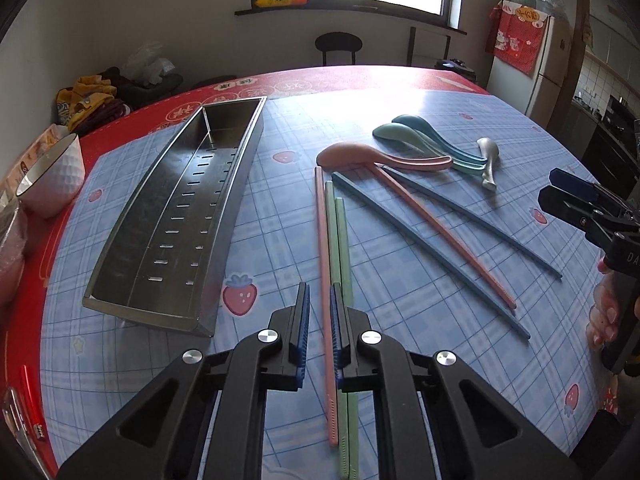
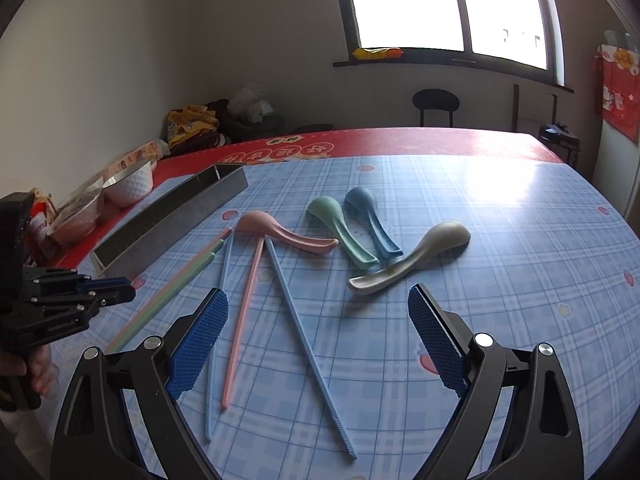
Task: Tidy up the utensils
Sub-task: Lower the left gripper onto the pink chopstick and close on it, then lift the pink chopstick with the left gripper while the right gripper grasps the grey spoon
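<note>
Six slim plastic chopsticks lie on the blue checked tabletop (image 1: 420, 120): a pink chopstick (image 1: 323, 240) and two green chopsticks (image 1: 340, 236) side by side, a second pink one (image 2: 244, 312) and two blue ones (image 2: 304, 328) fanned out to their right. Four scoop-shaped spoons sit just beyond them: a pink plastic spoon (image 1: 360, 156) resting across the chopstick tips, a green one (image 2: 340, 228), a blue one (image 2: 370, 220) and a grey metal one (image 2: 416, 258), their handles crowding together. Left of the chopsticks, apart from them, stands the long perforated steel tray (image 1: 176, 216), its near end close to the tabletop's front. The left claw (image 1: 320, 304) is drawn narrow, nothing pressed between its pads, poised above the near part of the pink chopstick, between tray and green pair. The right claw (image 2: 318, 300) gapes wide over the fanned chopsticks, holding nothing. Bare cloth stretches right of the spoons to the red border (image 2: 400, 140). A white dimpled bowl (image 1: 56, 176) sits at the left edge.
</note>
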`<action>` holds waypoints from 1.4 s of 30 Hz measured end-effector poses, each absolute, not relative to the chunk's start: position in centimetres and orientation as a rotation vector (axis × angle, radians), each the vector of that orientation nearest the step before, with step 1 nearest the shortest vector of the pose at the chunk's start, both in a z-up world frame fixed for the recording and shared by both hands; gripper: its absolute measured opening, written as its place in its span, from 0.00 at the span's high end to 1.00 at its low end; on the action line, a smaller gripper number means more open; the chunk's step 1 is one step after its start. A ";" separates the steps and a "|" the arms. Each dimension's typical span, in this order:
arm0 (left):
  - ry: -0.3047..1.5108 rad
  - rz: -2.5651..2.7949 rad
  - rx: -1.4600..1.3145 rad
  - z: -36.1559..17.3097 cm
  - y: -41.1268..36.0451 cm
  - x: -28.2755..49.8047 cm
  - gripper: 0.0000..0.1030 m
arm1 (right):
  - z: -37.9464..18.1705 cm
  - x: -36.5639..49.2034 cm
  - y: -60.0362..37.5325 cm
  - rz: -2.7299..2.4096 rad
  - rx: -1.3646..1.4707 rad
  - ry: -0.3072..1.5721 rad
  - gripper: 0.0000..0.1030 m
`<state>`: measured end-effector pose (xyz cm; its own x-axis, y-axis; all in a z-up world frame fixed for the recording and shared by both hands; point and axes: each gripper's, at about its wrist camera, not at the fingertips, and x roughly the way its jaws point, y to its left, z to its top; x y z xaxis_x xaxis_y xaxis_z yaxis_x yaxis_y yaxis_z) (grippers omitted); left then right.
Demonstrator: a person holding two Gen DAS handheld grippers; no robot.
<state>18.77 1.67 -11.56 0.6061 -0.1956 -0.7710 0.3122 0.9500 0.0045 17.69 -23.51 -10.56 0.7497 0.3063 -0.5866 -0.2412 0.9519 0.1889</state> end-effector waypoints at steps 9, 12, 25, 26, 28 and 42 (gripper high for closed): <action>0.926 -0.275 0.205 -12.9 0.2 21.2 0.92 | -10.9 18.3 -23.6 0.348 0.134 0.678 0.14; 0.935 -0.285 0.234 -13.3 -0.7 21.3 0.94 | -11.0 18.4 -23.6 0.353 0.138 0.681 0.14; 0.954 -0.306 0.217 -13.2 -1.6 21.8 0.94 | -11.3 18.4 -23.3 0.368 0.136 0.699 0.14; 0.951 -0.309 0.223 -13.2 -1.8 22.0 0.94 | -11.3 18.3 -23.3 0.369 0.136 0.697 0.14; 0.946 -0.317 0.222 -13.2 -1.9 22.5 0.94 | -11.3 18.2 -23.3 0.373 0.137 0.696 0.14; 0.889 -0.354 0.167 -13.5 -1.3 22.4 0.94 | -12.0 18.8 -22.5 0.362 0.102 0.742 0.21</action>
